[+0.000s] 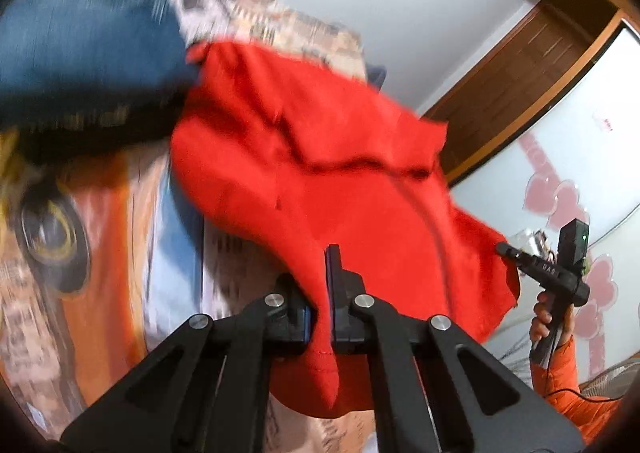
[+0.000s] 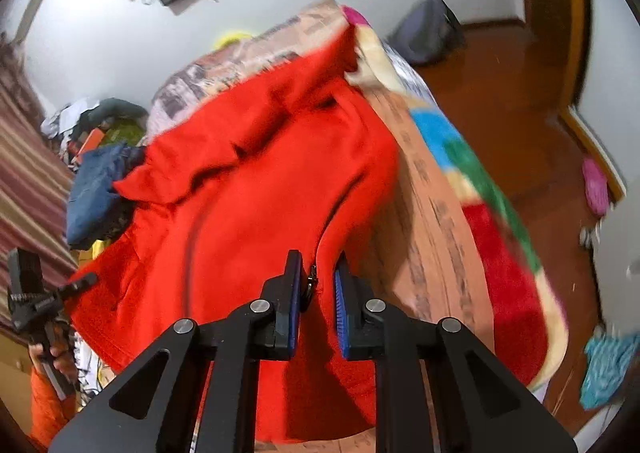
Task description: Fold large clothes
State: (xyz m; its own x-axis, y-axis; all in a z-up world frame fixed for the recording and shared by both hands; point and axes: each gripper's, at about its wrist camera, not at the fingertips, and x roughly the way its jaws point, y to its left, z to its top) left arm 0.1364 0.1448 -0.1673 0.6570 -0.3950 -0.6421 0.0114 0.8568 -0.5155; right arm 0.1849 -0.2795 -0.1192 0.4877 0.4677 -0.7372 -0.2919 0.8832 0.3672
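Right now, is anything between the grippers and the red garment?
No. Both grippers are shut on the red garment: left gripper on its hem, right gripper on fabric by the zipper. Blue clothing lies against its far edge.

A bed with patterned blanket bears a red garment and blue jeans.

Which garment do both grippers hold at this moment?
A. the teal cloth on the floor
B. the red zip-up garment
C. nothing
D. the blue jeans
B: red fabric of the red zip-up garment is pinched in the left gripper and in the right gripper, beside its zipper.
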